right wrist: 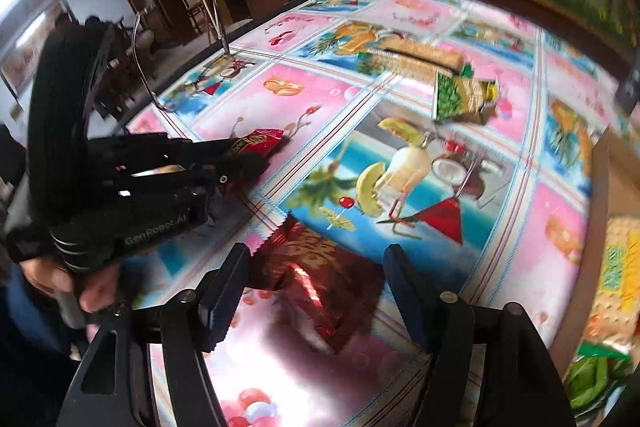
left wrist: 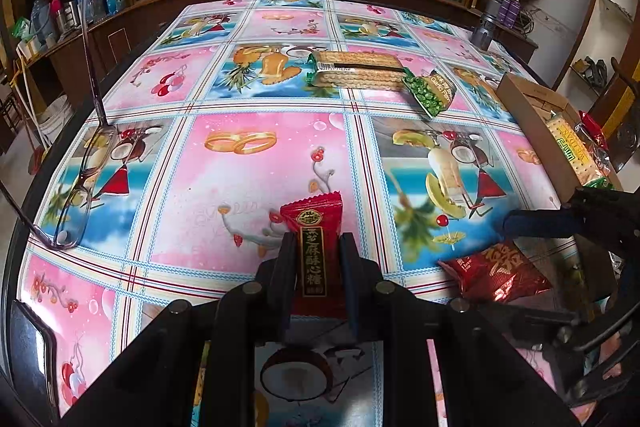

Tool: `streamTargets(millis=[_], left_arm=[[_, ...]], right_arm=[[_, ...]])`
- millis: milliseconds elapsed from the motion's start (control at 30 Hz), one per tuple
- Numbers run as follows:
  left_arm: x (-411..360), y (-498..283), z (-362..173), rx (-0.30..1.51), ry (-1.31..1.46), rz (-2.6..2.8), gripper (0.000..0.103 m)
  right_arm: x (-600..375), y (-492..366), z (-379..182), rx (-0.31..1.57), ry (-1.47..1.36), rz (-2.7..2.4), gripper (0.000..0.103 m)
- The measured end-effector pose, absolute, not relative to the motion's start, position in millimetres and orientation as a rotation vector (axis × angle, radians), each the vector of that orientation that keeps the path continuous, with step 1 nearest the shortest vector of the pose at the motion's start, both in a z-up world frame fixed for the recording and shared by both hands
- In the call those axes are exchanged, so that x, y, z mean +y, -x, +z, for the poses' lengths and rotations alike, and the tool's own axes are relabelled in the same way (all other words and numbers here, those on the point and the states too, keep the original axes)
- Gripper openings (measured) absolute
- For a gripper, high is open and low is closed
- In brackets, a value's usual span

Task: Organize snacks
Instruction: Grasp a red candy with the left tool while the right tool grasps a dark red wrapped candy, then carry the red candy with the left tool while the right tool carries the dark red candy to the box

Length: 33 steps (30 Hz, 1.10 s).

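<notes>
Left wrist cam: low over the near table edge, tilted down, facing the far cabinet, fingers at bottom centre. Right wrist cam: further right, close to the tablecloth (right wrist: 400,155), angled leftward. Both views share the biscuit pack (left wrist: 360,71), the green pea bag (right wrist: 460,99) and the red foil packet (left wrist: 496,271).

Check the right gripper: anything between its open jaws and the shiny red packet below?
Nothing visible. The right gripper is open, straddling the shiny red packet on the tablecloth, pads not touching it. The left gripper, shut on the red candy, sits off to the side.
</notes>
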<state>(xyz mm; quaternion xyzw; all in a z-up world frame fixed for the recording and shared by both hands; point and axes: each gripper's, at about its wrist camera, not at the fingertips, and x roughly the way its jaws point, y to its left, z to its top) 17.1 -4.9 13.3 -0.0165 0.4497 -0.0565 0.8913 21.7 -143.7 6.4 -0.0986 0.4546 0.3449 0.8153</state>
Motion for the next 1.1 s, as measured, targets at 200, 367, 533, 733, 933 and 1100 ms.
streamTargets(millis=[200,367,533,733,933,1100], left_arm=[[-5,-17,13,0.933,0.035,-0.117,0.02],[-5,-16,14,0.93,0.023,-0.113,0.02],[-6,-17,13,0.929,0.023,-0.113,0.02],[-6,-17,14,0.926,0.014,-0.111,0.02],[-8,-15,14,0.922,0.024,-0.128,0.019],[-11,-12,20,0.885,0.02,-0.146,0.018]], right_arm=[[-133,-10,4,0.945,0.264,0.806,0.072],[-131,-9,2,0.938,0.262,0.819,0.067],[-127,-7,1,0.931,0.287,0.82,0.069],[-129,-14,-4,0.949,0.229,0.817,0.039],[-141,-16,13,0.876,0.178,0.783,0.037],[-158,-30,22,0.844,0.095,0.683,0.037]])
